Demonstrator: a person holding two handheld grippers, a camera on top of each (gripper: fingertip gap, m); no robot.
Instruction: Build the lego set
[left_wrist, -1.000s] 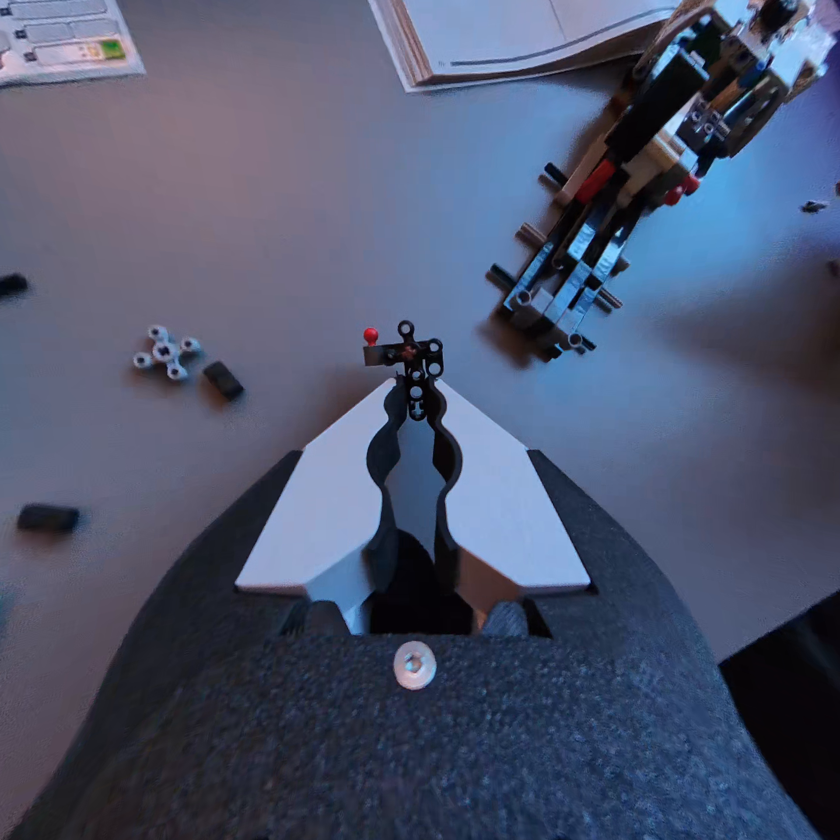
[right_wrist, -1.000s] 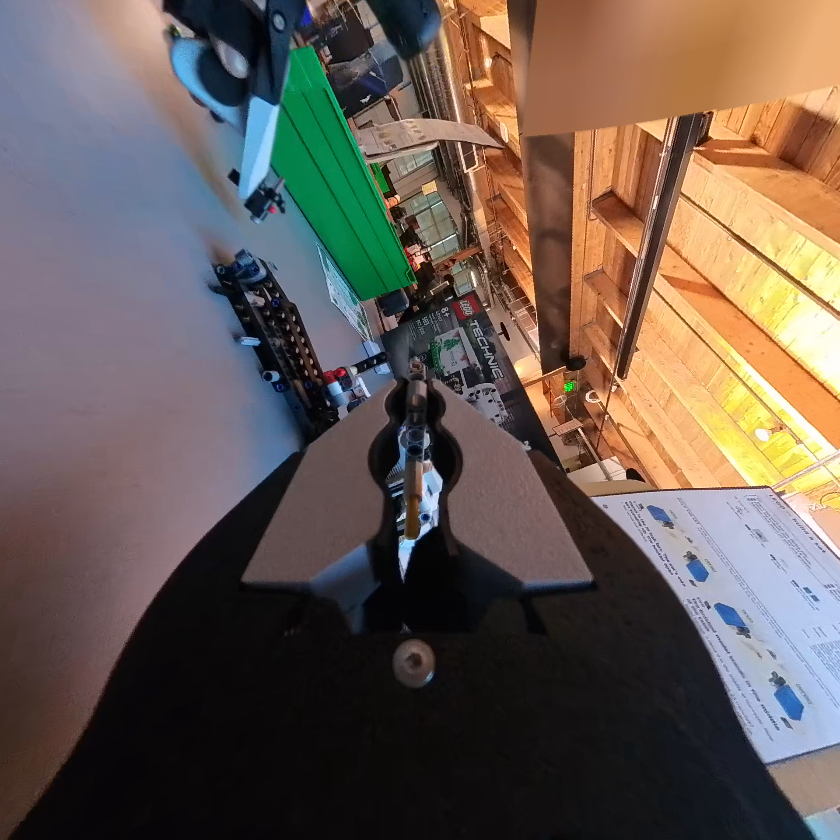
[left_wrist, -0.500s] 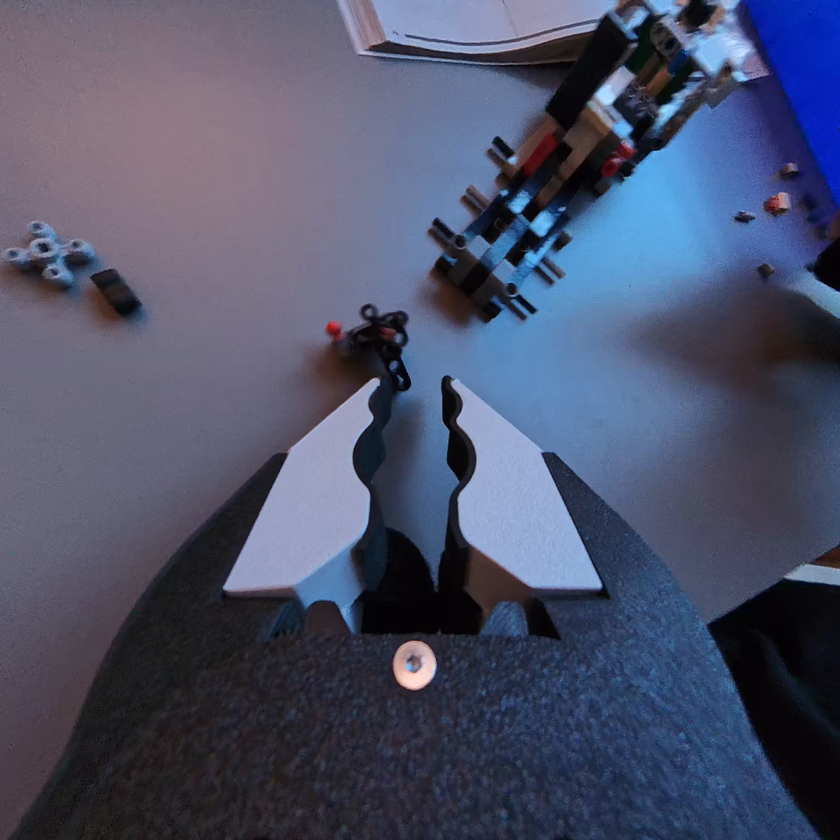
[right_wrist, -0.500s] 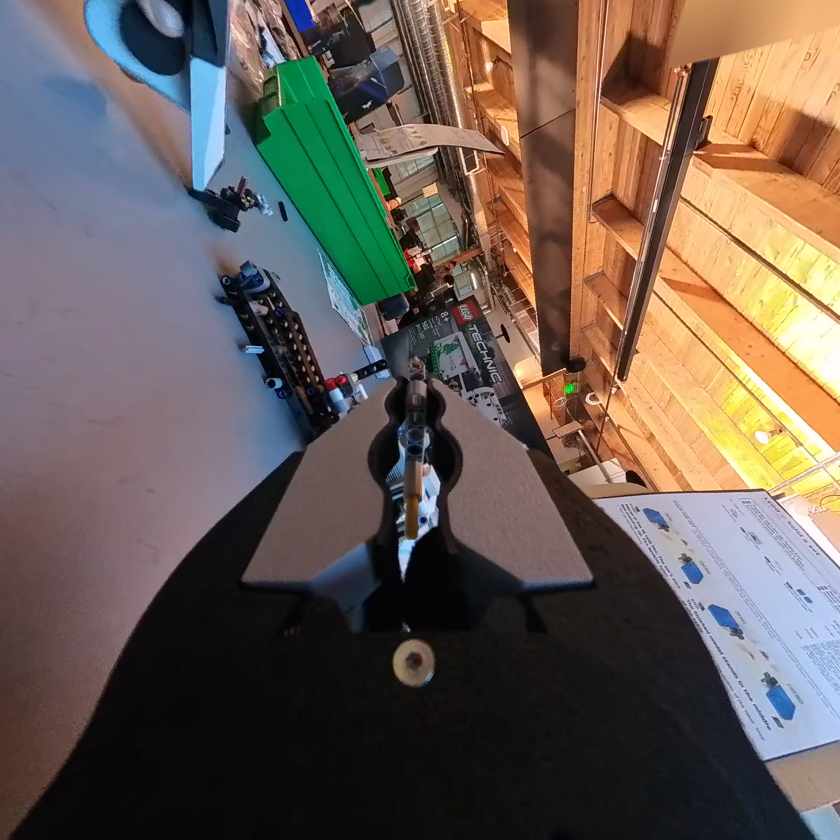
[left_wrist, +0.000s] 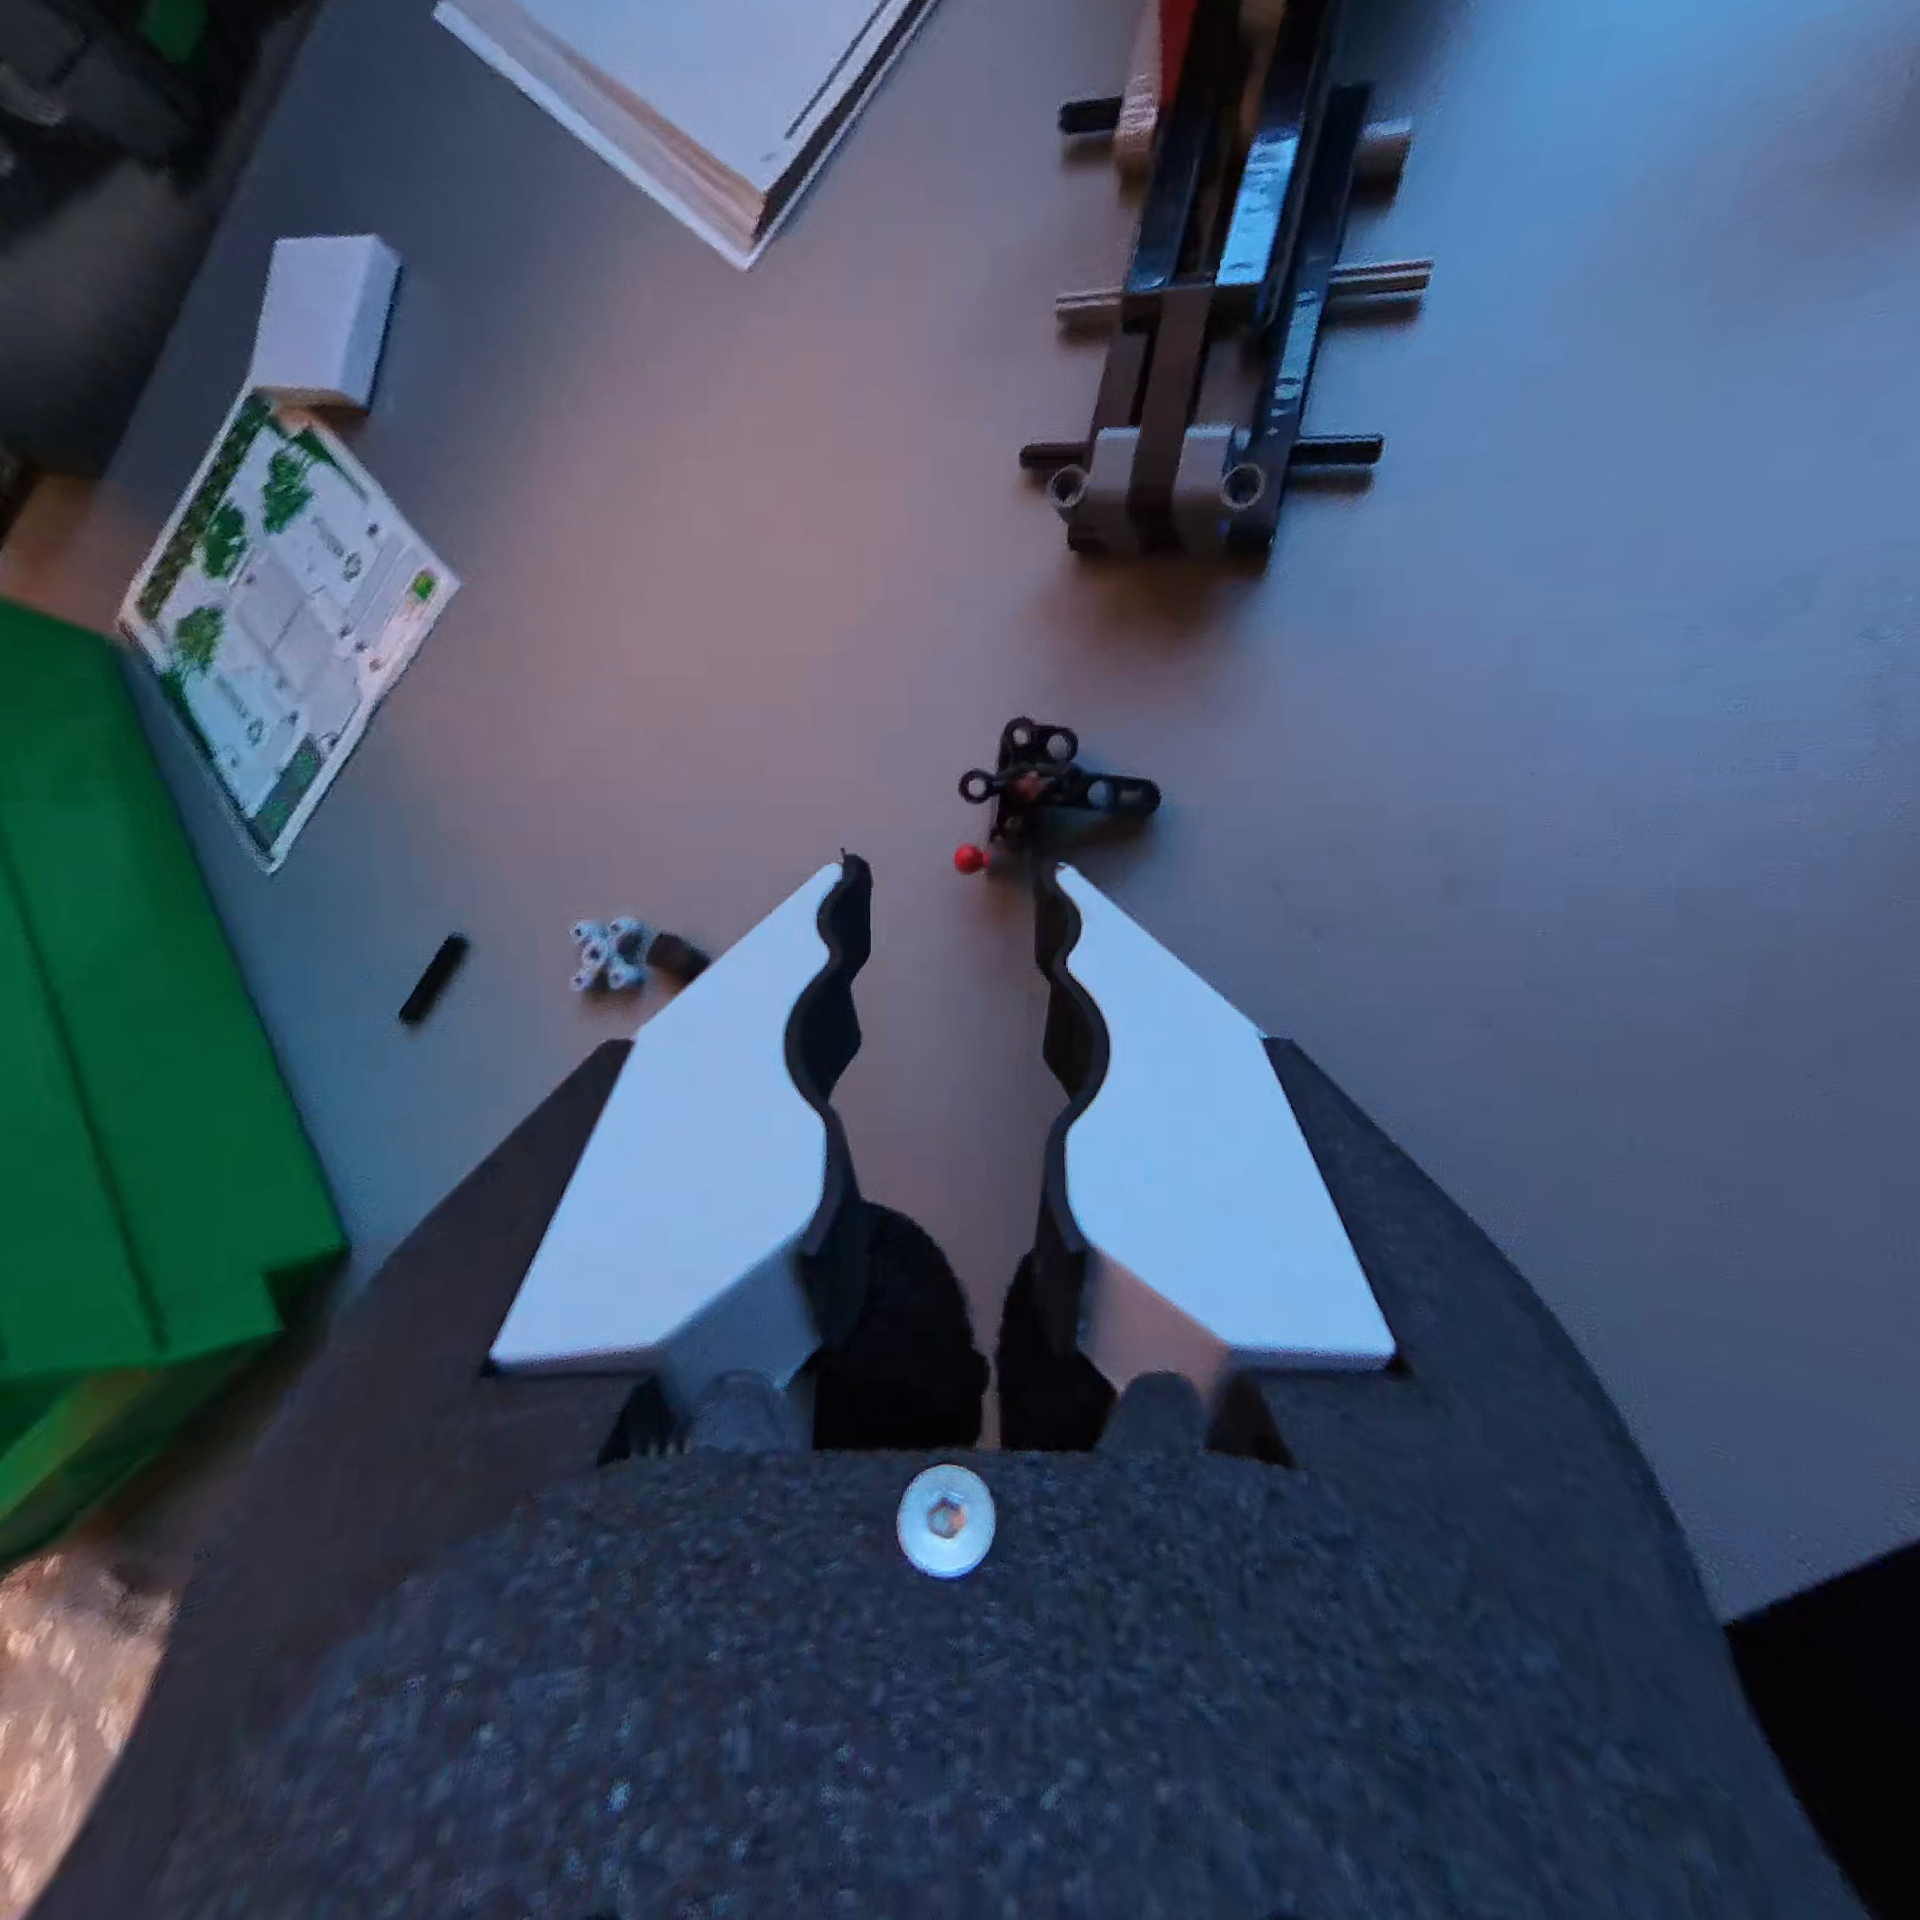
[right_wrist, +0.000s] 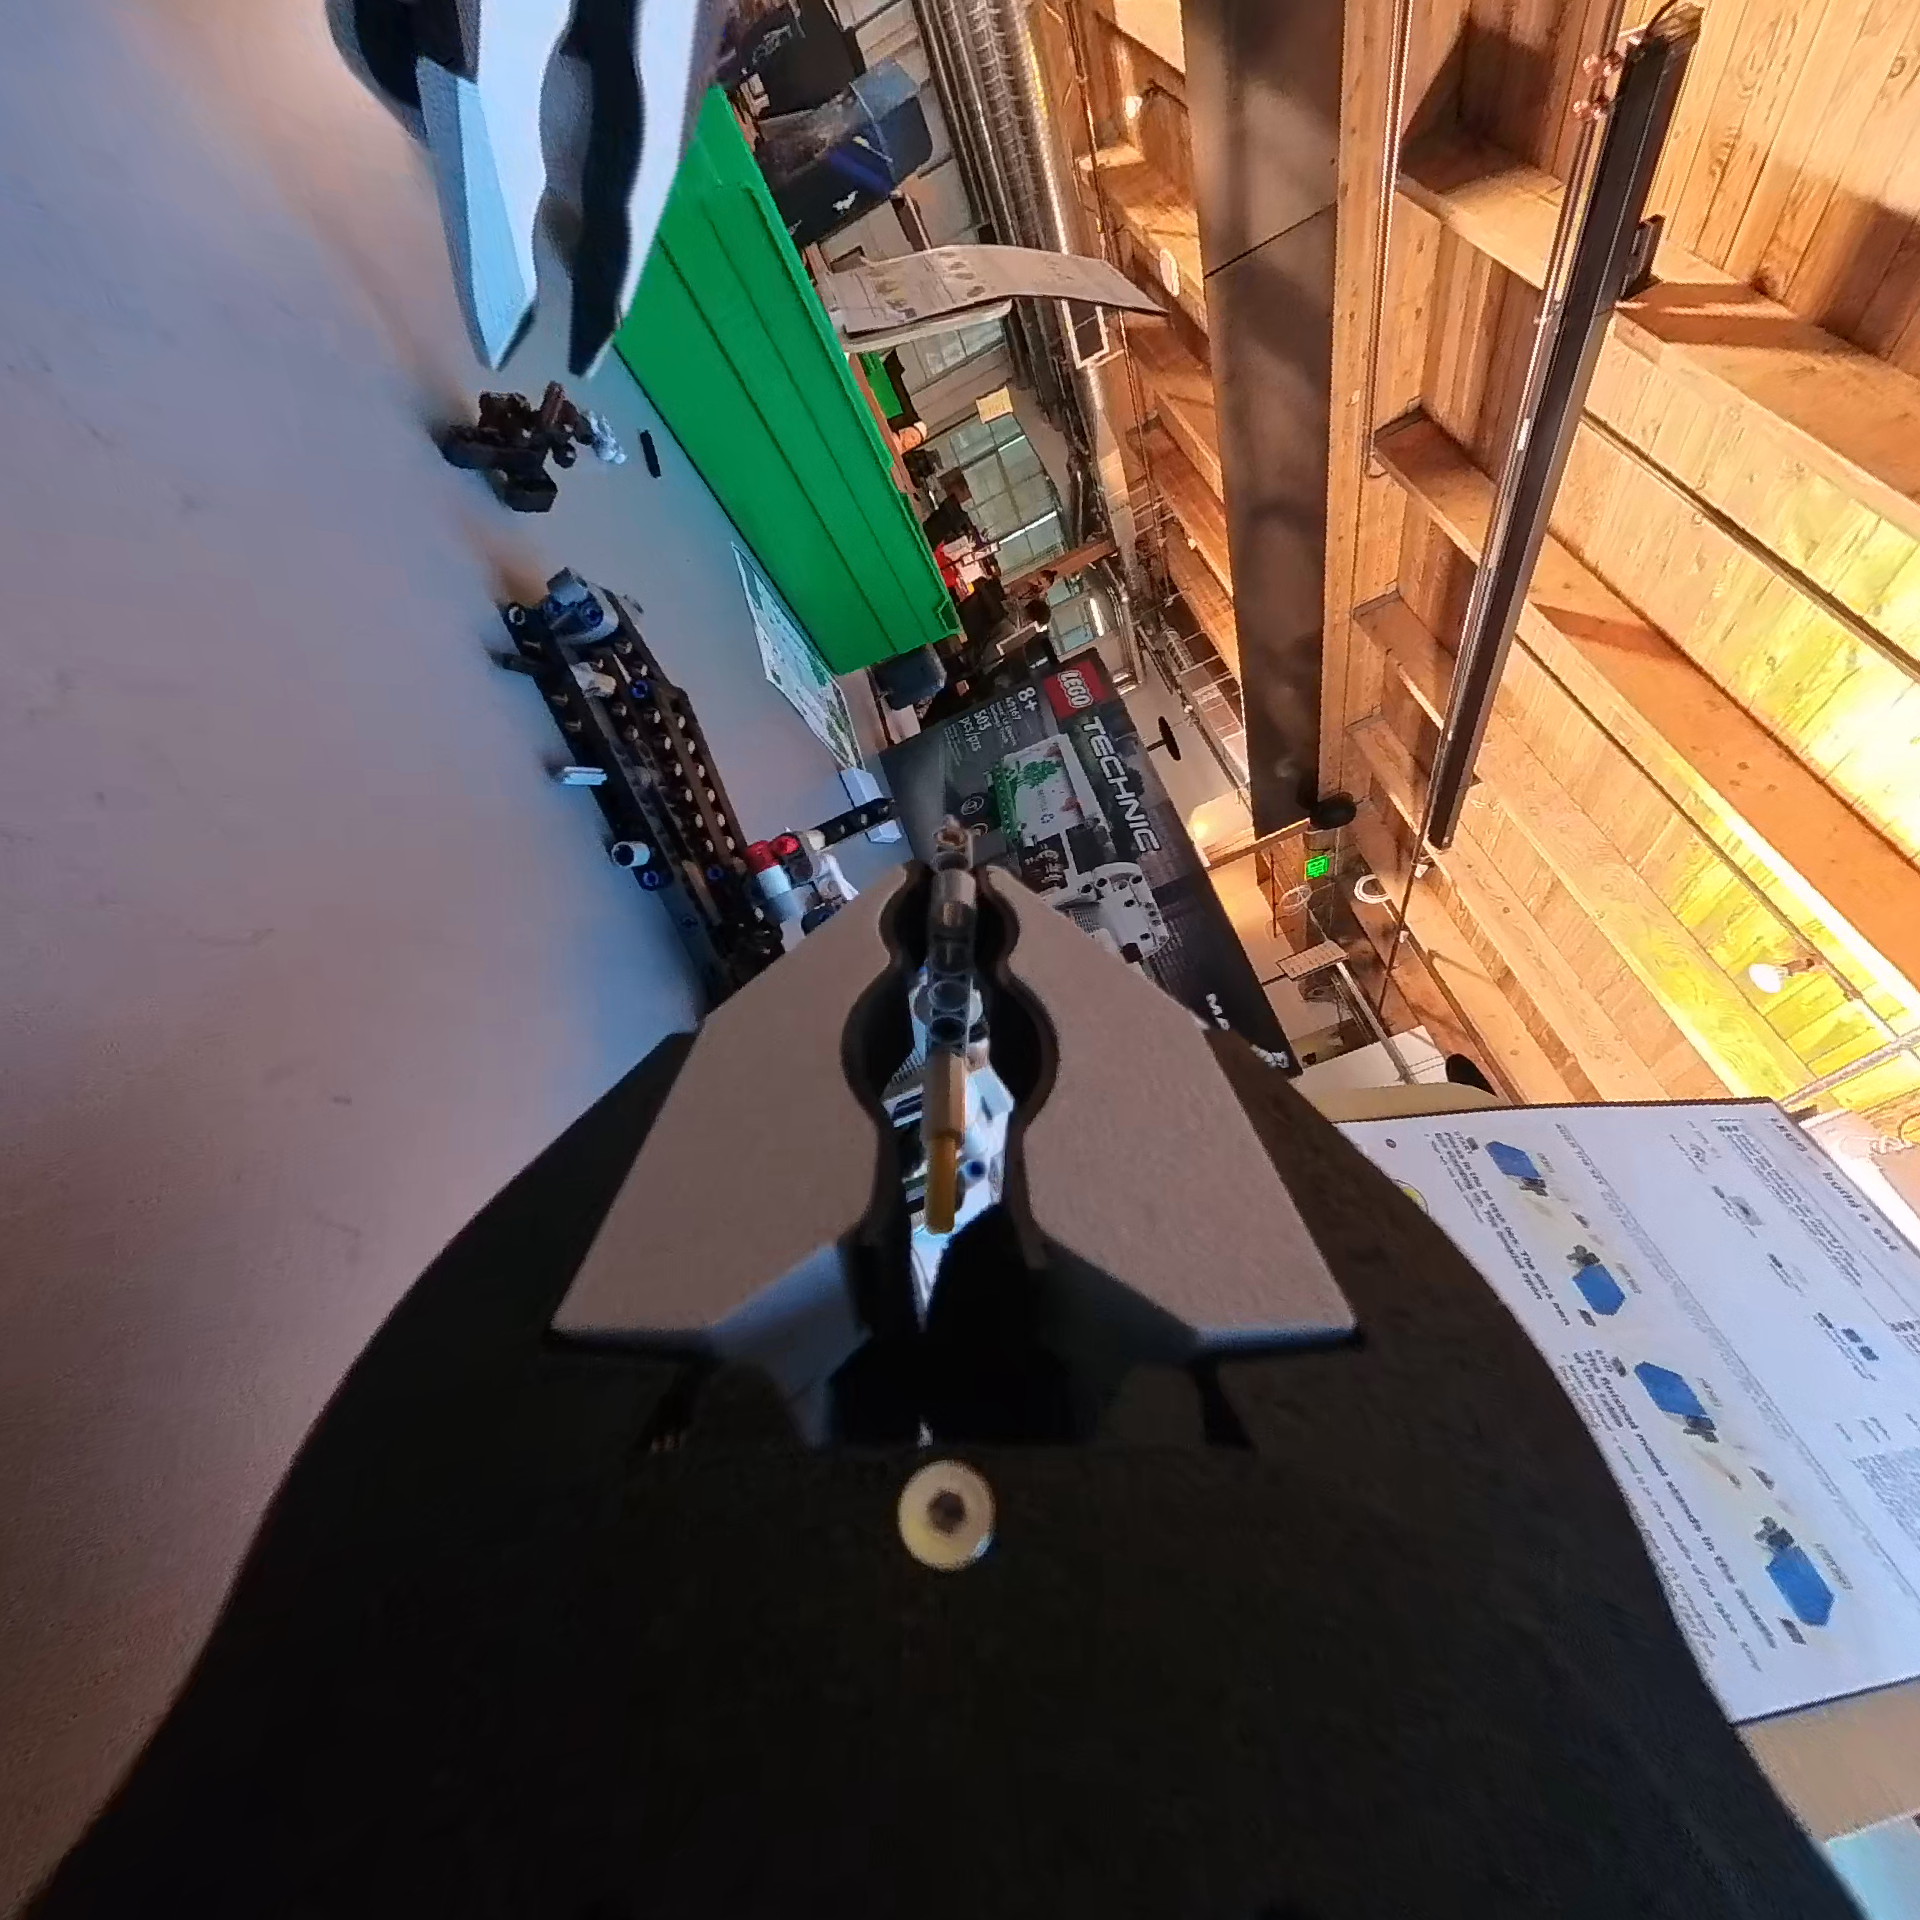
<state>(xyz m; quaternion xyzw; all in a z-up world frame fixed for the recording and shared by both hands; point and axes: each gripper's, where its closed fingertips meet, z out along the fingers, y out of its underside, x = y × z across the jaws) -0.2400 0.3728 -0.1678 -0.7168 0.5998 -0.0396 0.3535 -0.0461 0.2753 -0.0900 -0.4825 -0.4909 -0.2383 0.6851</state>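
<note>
My left gripper (left_wrist: 951, 878) is open and empty above the grey table. Just beyond its fingertips lies a small black lego sub-assembly (left_wrist: 1044, 790) with a red knob (left_wrist: 968, 858); it also shows in the right wrist view (right_wrist: 514, 442). The long black and grey chassis (left_wrist: 1205, 312) lies farther ahead, and shows in the right wrist view (right_wrist: 644, 769) too. My right gripper (right_wrist: 951, 873) is shut on a thin grey lego piece (right_wrist: 948, 966) with a tan axle (right_wrist: 942, 1153), held off the table. The left gripper's fingers (right_wrist: 499, 208) show at the top of the right wrist view.
An open instruction book (left_wrist: 707, 104), a small white box (left_wrist: 327, 317) and a printed leaflet (left_wrist: 286, 623) lie on the table. A green bin (left_wrist: 104, 987) stands at the left. A grey connector (left_wrist: 608, 951) and black pins (left_wrist: 431, 977) lie nearby. The set's box (right_wrist: 1049, 821) stands behind. About 25 cm separates my left fingertips from my right. The grey connector (left_wrist: 608, 951) is about 9 cm from my left fingertips.
My left gripper opened and let go of the black sub-assembly, which now lies on the table, and the gripper drew back and turned. The right gripper kept its hold and barely moved.
</note>
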